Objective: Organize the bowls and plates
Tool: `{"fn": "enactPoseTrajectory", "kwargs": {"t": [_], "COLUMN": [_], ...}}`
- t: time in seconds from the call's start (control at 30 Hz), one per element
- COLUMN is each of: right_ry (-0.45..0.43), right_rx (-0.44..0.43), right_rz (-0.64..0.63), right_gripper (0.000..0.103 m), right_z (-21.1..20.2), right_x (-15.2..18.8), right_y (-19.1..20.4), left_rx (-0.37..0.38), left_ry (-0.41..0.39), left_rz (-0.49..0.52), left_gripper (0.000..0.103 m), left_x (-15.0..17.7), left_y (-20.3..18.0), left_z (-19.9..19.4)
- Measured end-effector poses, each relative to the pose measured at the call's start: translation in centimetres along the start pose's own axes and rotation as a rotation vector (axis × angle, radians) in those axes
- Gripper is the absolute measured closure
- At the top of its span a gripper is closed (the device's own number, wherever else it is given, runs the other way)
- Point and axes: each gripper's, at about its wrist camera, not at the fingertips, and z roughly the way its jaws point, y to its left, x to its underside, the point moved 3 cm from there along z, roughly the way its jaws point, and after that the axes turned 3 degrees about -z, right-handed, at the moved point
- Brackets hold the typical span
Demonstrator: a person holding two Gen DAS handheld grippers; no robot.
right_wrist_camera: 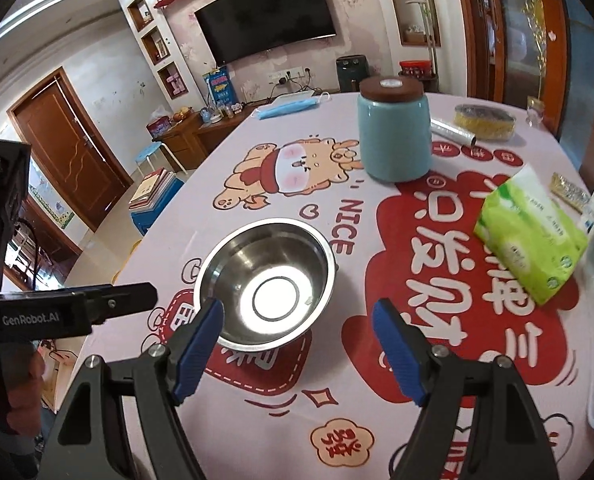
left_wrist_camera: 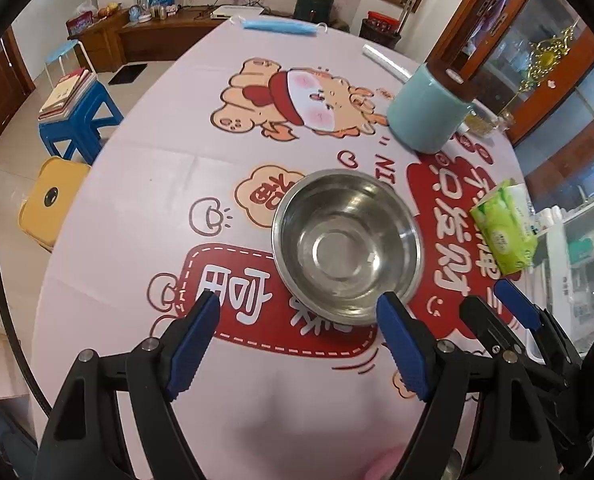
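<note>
- The round stainless-steel bowl [left_wrist_camera: 347, 246] stands upright and empty on the counter [left_wrist_camera: 137, 208], which wears a pink cloth printed with red cartoon panels; no plate shows in either view.
- The bowl sits alone near the front middle of the counter, with bare cloth all round it, so either gripper could likely come at its rim without knocking anything.
- The left gripper [left_wrist_camera: 297, 344] hangs over the near edge, its blue-padded fingers [left_wrist_camera: 193, 344] spread wide and holding nothing; the right-hand pad lies across the bowl's near rim in that view, though contact cannot be told.
- The right gripper [right_wrist_camera: 295, 346] is likewise spread wide and empty, angled down, with the bowl's near rim just ahead between its pads.
- Both seem to be lining up on the bowl, probably to pinch its thin rim.
- Farther back stands a pale-blue ceramic jar with a brown lid [right_wrist_camera: 393, 132], and to the right lies a green tissue pack [right_wrist_camera: 533, 236], both well apart from the bowl.
</note>
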Motion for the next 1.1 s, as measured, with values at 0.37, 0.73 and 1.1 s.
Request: {"fn": "enactPoseTrajectory", "kwargs": {"t": [0.37,0.73,1.1], "right_ry": [0.077,0.123,0.129], "right_rx": [-0.020,-0.086,-0.116], "right_rz": [0.109,0.172,0.190], "right_gripper": [0.026,0.038,0.066], "right_z": [4.6,7.0,7.3], "right_x": [1.9,2.8,2.9], "right_y": [-1.9,-1.8,-1.5], "left_rx": [-0.006,0.034,0.095], "left_ry": [0.076,0.094,0.115], "left_rz": [-0.014,-0.017,-0.018], "left_gripper": [0.024,0.031,0.066], "left_x": [-0.1,-0.3,0.1], "left_y": [0.6,0.7,0.4], "left_z": [6.5,8.9,9.9]}}
